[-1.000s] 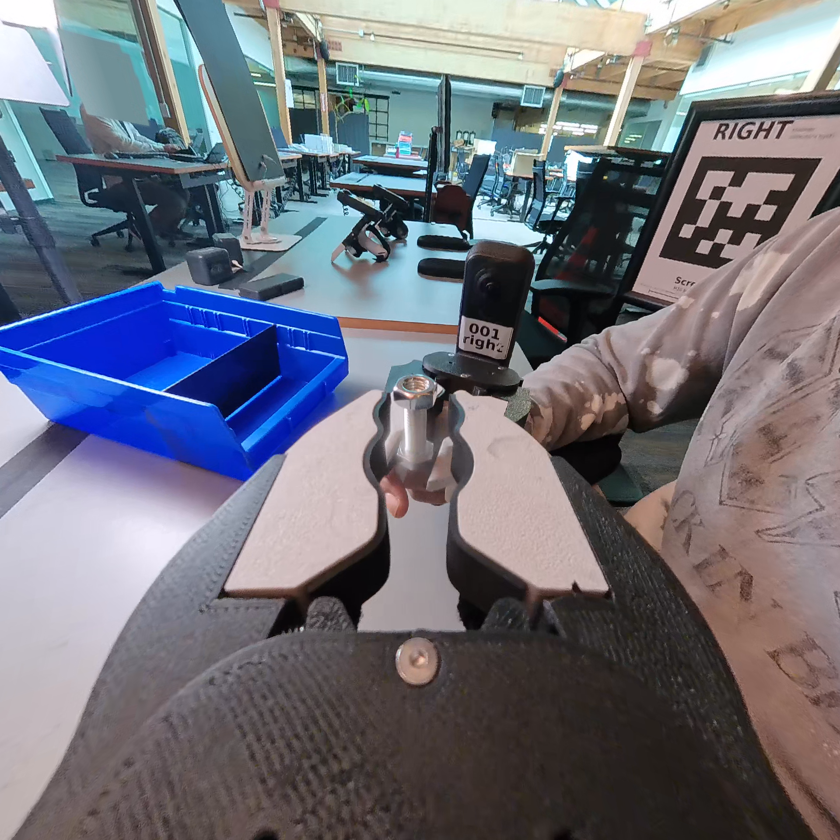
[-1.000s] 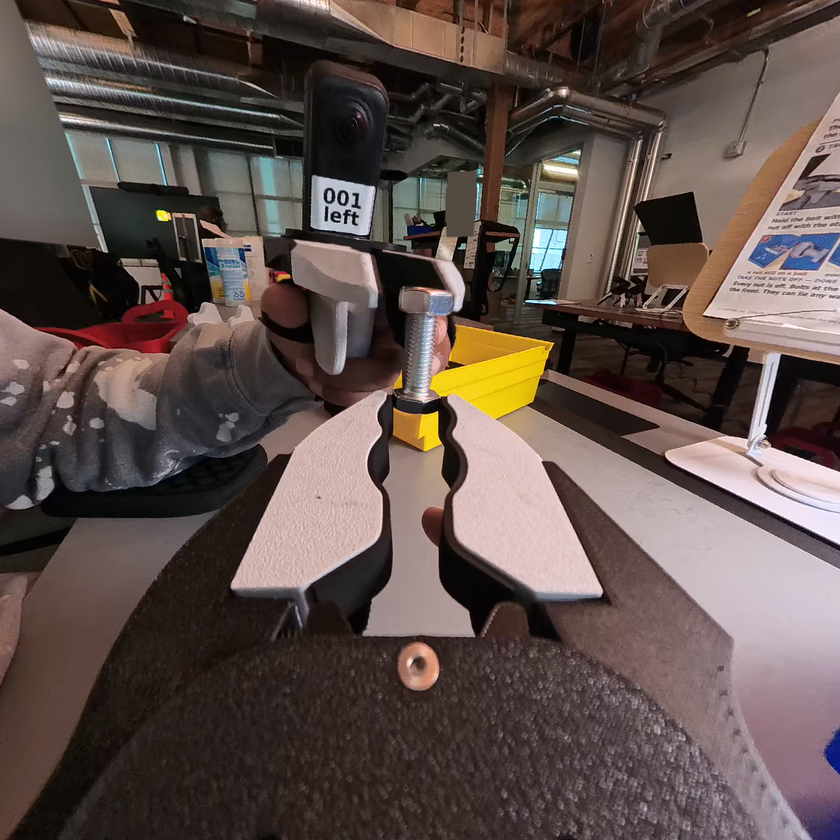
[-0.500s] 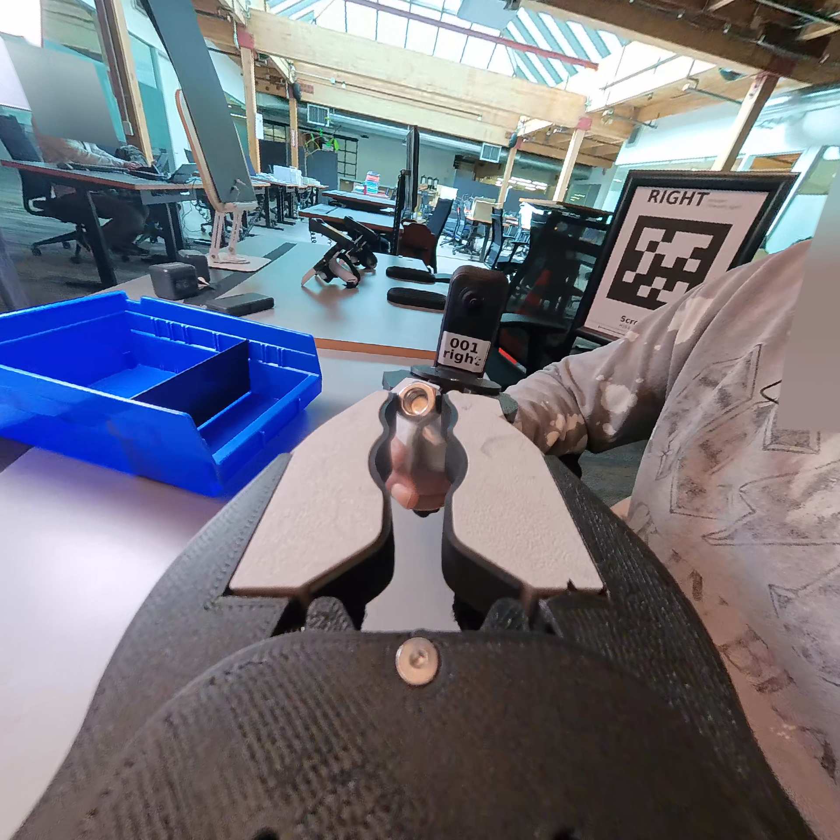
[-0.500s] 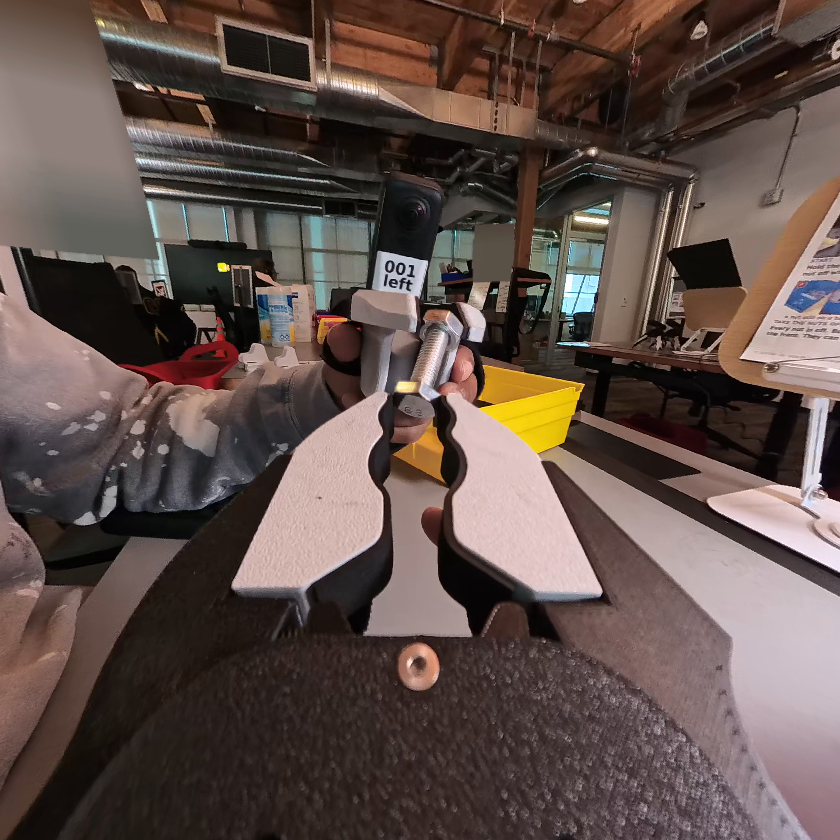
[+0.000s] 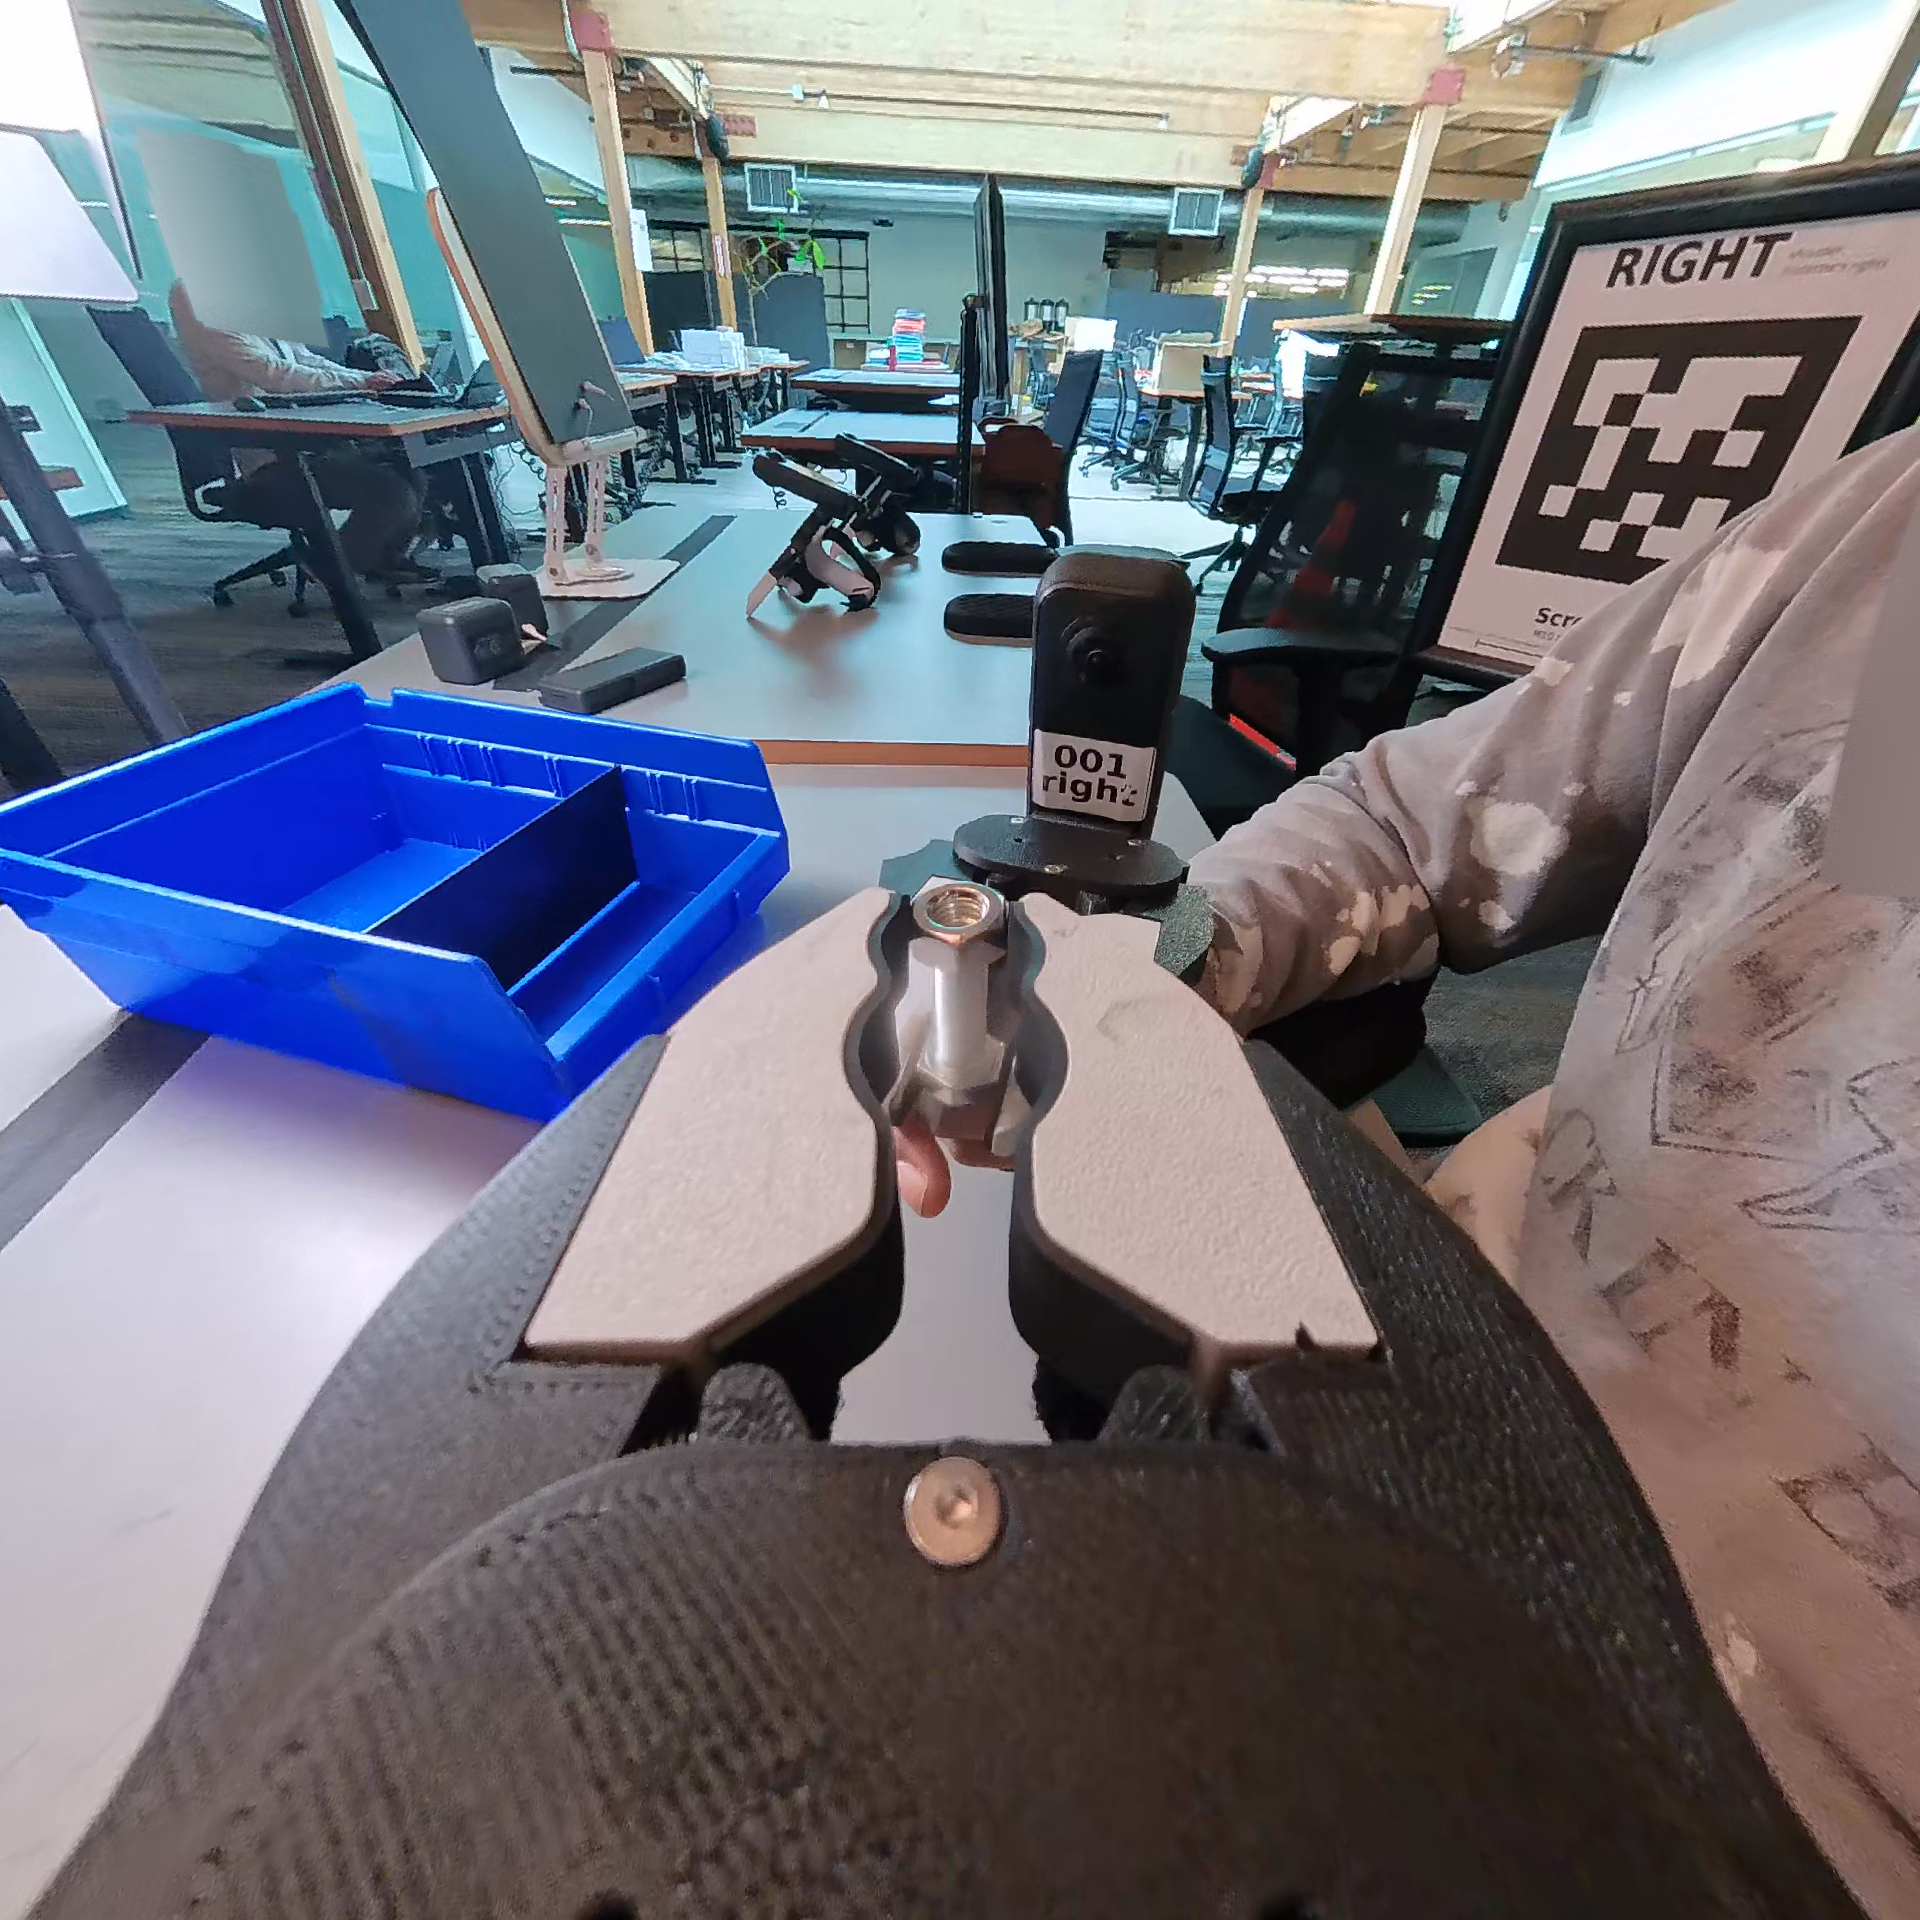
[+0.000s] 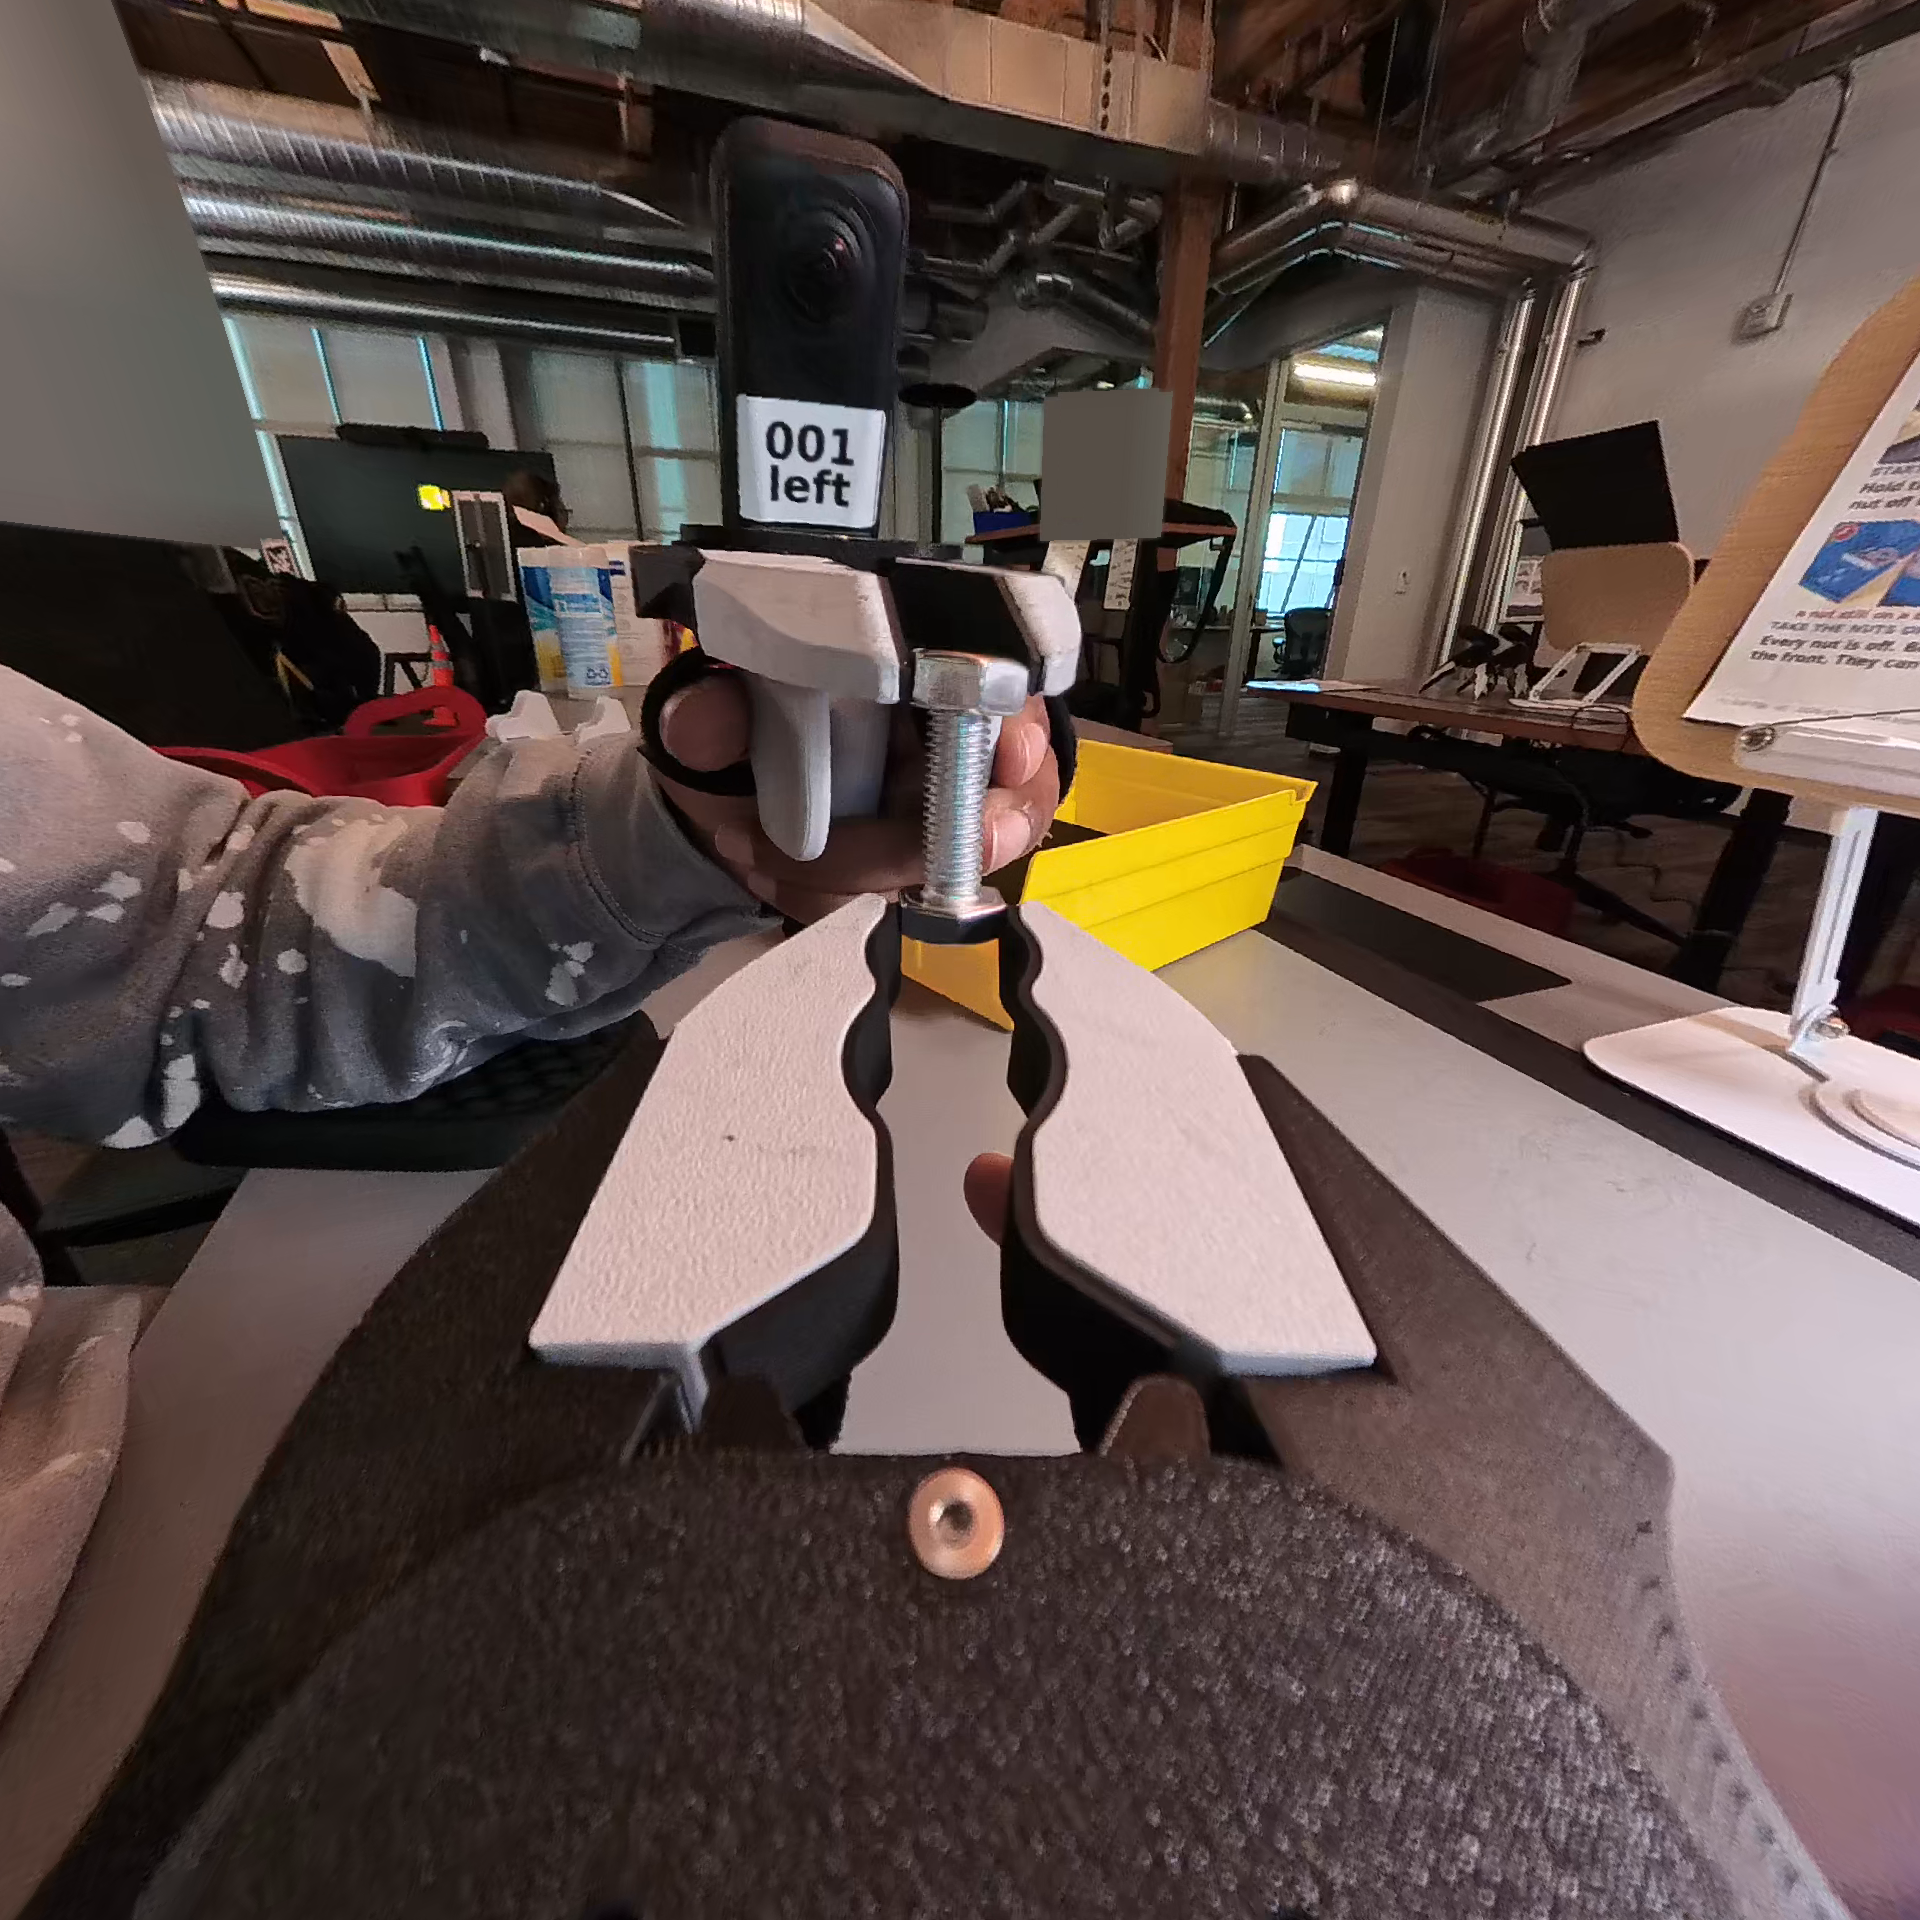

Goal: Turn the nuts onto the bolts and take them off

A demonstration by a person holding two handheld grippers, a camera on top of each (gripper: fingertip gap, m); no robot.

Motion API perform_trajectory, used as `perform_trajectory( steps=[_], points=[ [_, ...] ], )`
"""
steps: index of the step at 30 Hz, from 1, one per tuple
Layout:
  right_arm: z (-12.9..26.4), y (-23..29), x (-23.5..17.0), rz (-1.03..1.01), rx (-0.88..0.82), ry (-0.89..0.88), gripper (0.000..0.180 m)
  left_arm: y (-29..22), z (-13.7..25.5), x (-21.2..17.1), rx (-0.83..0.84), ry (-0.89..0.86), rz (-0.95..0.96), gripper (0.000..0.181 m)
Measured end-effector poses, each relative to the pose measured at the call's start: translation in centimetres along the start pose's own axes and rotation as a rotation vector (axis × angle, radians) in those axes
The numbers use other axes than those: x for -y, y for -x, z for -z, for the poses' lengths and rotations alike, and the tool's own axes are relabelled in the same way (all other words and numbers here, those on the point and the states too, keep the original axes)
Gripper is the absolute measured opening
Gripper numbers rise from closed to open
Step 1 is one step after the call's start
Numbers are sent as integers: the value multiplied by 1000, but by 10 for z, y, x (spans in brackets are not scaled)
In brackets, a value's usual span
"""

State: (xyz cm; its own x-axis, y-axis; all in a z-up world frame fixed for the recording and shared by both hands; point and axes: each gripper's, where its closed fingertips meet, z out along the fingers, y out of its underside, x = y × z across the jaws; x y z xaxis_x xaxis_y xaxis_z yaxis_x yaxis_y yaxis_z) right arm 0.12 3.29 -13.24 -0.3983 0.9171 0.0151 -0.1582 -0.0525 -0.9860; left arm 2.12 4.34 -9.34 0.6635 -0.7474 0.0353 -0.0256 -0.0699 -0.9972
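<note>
Between left gripper [image 5: 956, 935] jaws: bolt [image 6: 961, 790] head clamped | right gripper [image 6: 953, 920] jaws: clamped on nut [image 6: 951, 914] at tips

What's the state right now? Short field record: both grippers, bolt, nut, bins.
left gripper: shut on the head of the silver hex bolt
bolt pose: upright, head up, threaded shank hanging down
right gripper: shut on the silver hex nut
nut position: at the shank's lower end; depth of thread engagement cannot be told
blue plastic bin: divided, on the grey table
yellow plastic bin: beyond the bolt, contents hidden
</note>
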Motion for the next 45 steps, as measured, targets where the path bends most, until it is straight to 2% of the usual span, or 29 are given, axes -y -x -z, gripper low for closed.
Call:
perform_trajectory(
  steps=[7, 11, 14, 22, 37, 42, 45],
  points=[
    [4, 1, 11, -11, 18, -71, 18, -1, 4, 2, -37, -37, 26, 29],
    [3, 3, 9, 2, 28, -58, 18, -2, -3, -11, -48, 18, 29, 23],
    [2, 3, 6, 3, 25, -45, 18, -4, -6, -15, -51, 44, 9, 10],
    [-1, -5, -6, -6, -15, 41, 22, 7, -5, -25, -10, 68, 2, 10],
    [0, -6, -6, 23, -32, 47, 18, 6, -6, -27, -27, 68, 16, 10],
    [3, -12, -2, -18, -47, 10, 18, 10, 2, -11, -11, -11, 44, 28],
    [3, -12, -2, -15, -50, 7, 18, 11, 3, -4, 3, -45, 63, 29]
  ],
)
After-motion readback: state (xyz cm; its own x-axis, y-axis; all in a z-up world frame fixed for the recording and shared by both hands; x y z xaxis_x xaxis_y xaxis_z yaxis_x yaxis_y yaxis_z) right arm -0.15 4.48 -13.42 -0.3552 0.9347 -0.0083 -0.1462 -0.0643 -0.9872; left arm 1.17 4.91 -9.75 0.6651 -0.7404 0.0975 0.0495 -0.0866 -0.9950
